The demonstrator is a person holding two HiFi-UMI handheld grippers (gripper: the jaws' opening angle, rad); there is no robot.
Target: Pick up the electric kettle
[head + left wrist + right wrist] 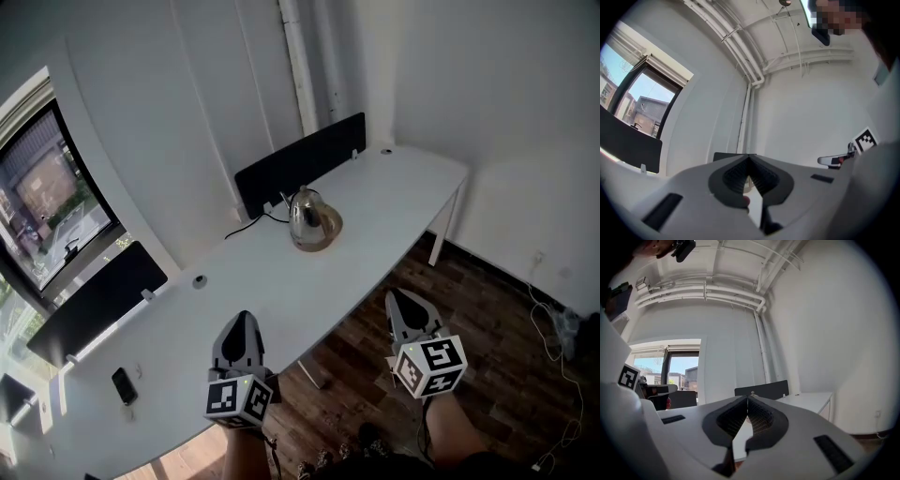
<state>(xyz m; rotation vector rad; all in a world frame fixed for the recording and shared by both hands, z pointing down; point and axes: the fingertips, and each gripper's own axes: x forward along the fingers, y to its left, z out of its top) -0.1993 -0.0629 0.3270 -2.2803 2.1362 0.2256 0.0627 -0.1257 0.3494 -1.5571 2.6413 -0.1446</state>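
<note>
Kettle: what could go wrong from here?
1. The left gripper and right gripper both have fingers shut, short of the shiny steel electric kettle; they must open first.
2. The black cord at its round base could snag or drag it.
3. The rounded polished body may slip.
</note>
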